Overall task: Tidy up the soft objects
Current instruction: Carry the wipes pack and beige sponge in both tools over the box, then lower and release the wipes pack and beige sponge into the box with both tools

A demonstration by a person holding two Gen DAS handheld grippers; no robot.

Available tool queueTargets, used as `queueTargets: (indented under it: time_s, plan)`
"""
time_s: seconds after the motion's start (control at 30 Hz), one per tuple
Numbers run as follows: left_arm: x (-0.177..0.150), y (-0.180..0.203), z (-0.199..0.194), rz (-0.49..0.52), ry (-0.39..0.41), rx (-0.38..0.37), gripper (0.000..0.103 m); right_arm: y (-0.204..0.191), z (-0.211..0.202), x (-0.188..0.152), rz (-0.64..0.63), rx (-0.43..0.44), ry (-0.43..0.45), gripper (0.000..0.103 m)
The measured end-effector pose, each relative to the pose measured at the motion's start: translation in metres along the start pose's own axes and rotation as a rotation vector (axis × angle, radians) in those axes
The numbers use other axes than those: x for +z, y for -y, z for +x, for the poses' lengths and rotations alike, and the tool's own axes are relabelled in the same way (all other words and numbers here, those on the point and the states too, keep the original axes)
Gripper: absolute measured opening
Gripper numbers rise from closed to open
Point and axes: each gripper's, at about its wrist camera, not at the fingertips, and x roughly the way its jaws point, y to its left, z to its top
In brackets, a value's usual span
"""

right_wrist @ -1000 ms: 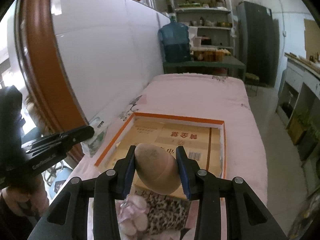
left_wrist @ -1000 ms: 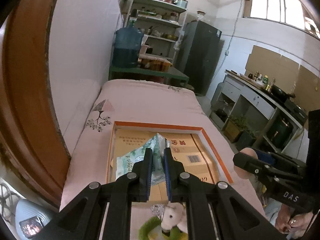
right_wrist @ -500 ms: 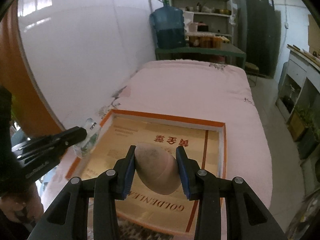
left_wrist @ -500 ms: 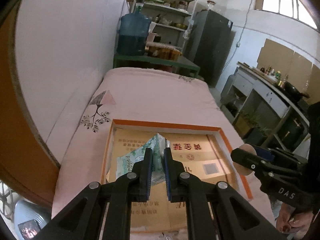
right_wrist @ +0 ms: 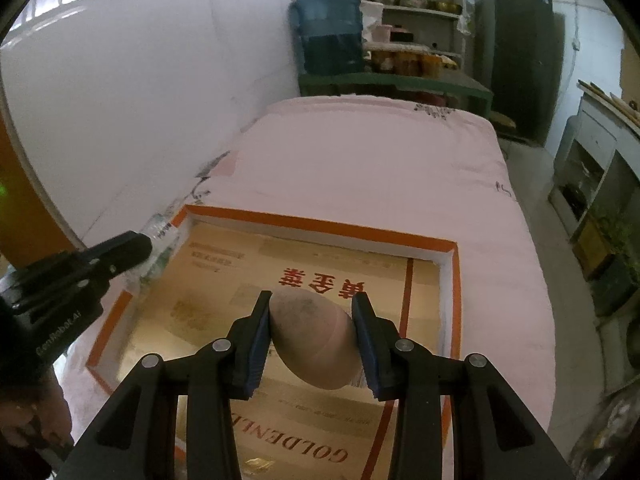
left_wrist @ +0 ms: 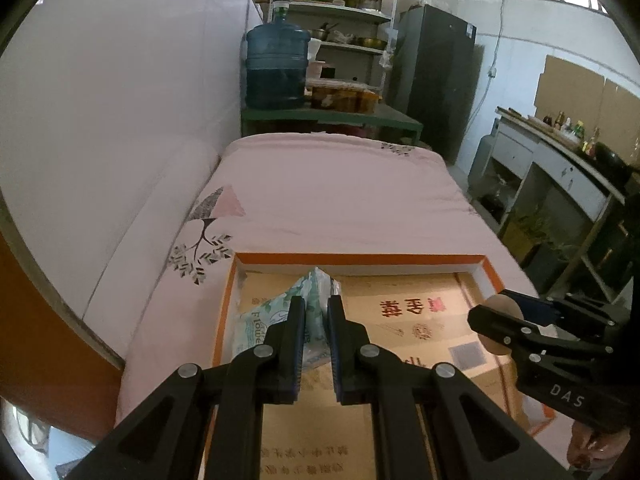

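Note:
My left gripper is shut on a green and white tissue pack, which hangs over the near left part of a shallow cardboard box with an orange rim. In the right wrist view my right gripper is shut on a tan egg-shaped soft ball above the same box, near its middle. The right gripper shows at the right edge of the left wrist view. At the left of the right wrist view, the left gripper shows with the tissue pack sticking out.
The box lies on a bed with a pink cover against a white tiled wall. Beyond the bed stand a green bench with a blue water jug, shelves and a dark fridge. A counter runs along the right.
Both grippers have moved forward and down over the box, still holding their objects. The plush toys and leopard cloth at the near edge have dropped out of view.

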Motion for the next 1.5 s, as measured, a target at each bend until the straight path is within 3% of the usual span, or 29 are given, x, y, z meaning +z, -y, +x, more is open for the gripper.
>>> queueTargets:
  time_s: [0.5,1.5]
  plan:
    - [-0.008,0.002,0.031,0.016,-0.042,0.046,0.011,0.002,0.030,-0.010,-0.006,-0.021,-0.054,0.041]
    - [-0.016,-0.002,0.058,-0.022,-0.105,-0.023,0.014,0.015,0.053,-0.020,0.045,0.028,-0.119,0.045]
